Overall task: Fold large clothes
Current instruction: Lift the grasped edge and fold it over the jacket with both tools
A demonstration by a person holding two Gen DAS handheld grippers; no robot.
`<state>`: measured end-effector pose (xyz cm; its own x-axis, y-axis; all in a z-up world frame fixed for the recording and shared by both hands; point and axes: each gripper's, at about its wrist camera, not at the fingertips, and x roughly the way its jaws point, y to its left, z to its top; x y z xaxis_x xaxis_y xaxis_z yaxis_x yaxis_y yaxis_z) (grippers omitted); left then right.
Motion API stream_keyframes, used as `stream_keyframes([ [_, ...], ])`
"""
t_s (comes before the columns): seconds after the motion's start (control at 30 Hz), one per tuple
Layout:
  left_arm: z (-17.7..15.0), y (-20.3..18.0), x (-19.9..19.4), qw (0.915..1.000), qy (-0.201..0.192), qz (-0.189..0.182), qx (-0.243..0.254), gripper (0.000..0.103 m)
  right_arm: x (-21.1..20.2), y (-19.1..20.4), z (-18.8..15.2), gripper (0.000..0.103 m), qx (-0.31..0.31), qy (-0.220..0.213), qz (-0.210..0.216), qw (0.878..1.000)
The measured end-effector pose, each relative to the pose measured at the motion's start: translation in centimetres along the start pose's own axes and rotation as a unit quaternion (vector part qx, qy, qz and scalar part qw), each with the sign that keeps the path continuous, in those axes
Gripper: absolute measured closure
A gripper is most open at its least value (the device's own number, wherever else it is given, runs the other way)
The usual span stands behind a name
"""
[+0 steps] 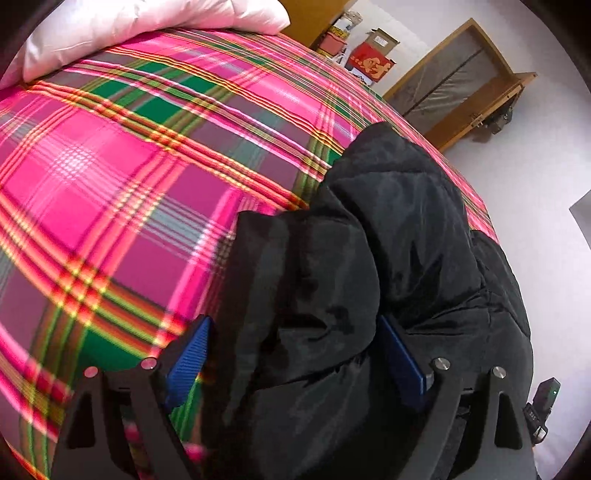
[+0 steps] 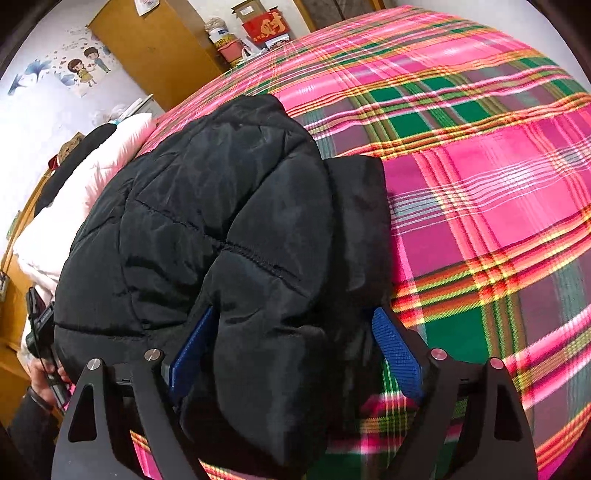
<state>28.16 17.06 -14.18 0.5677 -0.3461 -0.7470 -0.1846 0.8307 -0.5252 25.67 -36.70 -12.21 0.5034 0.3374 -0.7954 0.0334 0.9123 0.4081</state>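
A black quilted puffer jacket [image 1: 388, 258] lies bunched on a bed with a pink, green and yellow plaid cover [image 1: 129, 166]. In the left wrist view my left gripper [image 1: 295, 354] has its blue pads wide apart with a thick fold of the jacket between them. In the right wrist view the jacket [image 2: 221, 221] fills the left and middle, and my right gripper [image 2: 291, 350] also stands wide, its blue pads [image 2: 397, 350] on either side of a jacket fold. Whether either gripper presses the fabric is unclear.
A pale pink pillow [image 1: 147, 29] lies at the bed's far edge, also in the right wrist view [image 2: 85, 192]. A wooden cabinet [image 2: 159, 48], red boxes [image 2: 266, 26] and a framed wooden panel [image 1: 461, 77] stand beyond the bed. The plaid cover [image 2: 480, 184] spreads to the right.
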Motion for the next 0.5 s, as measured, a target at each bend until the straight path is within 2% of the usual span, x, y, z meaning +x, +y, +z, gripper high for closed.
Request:
stream_keyframes([
  [0.17, 0.6, 0.1, 0.7, 0.9998, 0.009, -0.015, 0.003, 0.011, 0.7, -0.5, 0.5, 0.017, 0.005, 0.017, 0.023, 1.000],
  [0.5, 0.6, 0.6, 0.6, 0.9994, 0.015, -0.030, 0.013, 0.012, 1.1, -1.6, 0.2, 0.017, 0.021, 0.019, 0.058, 0.998],
])
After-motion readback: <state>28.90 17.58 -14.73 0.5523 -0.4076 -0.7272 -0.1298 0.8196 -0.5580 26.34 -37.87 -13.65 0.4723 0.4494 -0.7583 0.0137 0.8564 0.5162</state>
